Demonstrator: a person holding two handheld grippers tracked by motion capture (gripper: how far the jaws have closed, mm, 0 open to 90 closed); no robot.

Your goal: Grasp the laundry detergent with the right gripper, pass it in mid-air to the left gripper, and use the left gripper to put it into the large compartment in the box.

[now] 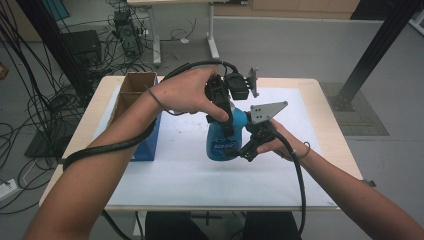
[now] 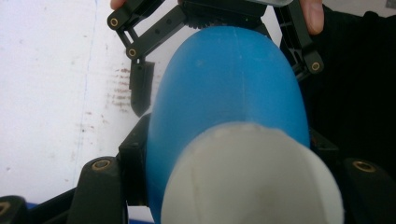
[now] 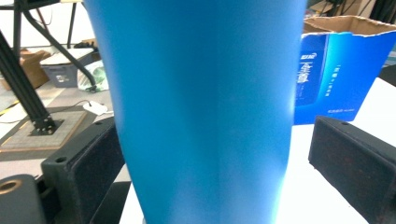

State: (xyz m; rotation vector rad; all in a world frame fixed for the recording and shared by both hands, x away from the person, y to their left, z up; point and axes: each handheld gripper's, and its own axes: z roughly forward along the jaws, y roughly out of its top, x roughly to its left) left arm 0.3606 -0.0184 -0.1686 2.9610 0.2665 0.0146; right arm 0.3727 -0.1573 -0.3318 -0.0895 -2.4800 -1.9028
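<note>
White sheeting covered the surface (image 1: 165, 175), with a blue carton (image 1: 131, 107) at its far left. At the middle stood a blue bottle (image 1: 223, 137), its white cap (image 2: 252, 177) filling the near part of the left gripper view and hiding the neck. The left gripper (image 1: 223, 122) came down from above, jaws clamped on the bottle's upper part. The right gripper (image 1: 245, 150) sat at the bottle's right side, jaws spread wide on either side of the body with a gap on the right; its fingertips were cut off.
</note>
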